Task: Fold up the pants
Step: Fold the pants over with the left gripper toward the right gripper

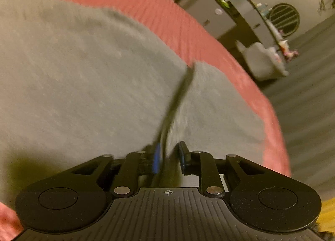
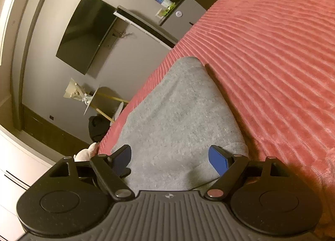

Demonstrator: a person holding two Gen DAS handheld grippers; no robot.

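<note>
Pants (image 2: pixel 178 115) lie near the bed (image 2: pixel 272 52) edge; left gripper (image 1: pixel 169 157) barely parted around a fold, right gripper (image 2: pixel 169 159) spread wide — that fold could slip.

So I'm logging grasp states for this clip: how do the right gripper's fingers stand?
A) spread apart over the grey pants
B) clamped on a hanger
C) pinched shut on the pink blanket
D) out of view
A: the right gripper has its blue pads wide apart, with the grey pants lying between them on the pink blanket.
</note>
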